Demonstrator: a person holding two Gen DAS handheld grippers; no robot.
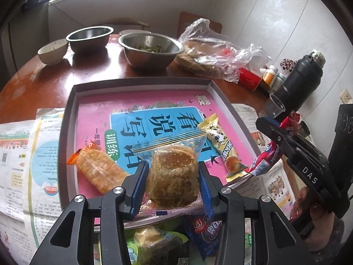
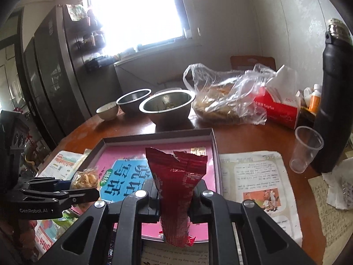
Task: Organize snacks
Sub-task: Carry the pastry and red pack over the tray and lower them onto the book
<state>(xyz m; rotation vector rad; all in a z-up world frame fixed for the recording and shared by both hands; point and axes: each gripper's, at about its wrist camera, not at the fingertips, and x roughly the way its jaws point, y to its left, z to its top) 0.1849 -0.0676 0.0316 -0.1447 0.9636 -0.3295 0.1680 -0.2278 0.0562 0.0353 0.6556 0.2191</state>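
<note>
L tongs (image 1: 172,183) clamp clear-wrapped cake (image 1: 173,176) over tray (image 1: 141,84); R tongs (image 2: 175,190) clamp red snack pack (image 2: 176,176).

Matte black plastic left gripper (image 1: 172,187) with angular linkage arms pierced by triangular cutouts, round silver screw heads at the pivots, ribbed blue pads (image 1: 138,187) lining the inner finger faces. Same black build on the right gripper (image 2: 176,190), four silver screws across its linkage. White "DAS" lettering on its side, white "GenRobot.AI" on the left one's. Below the "DAS" marking, bare fingers (image 1: 303,207) with dark reddish nails.
</note>
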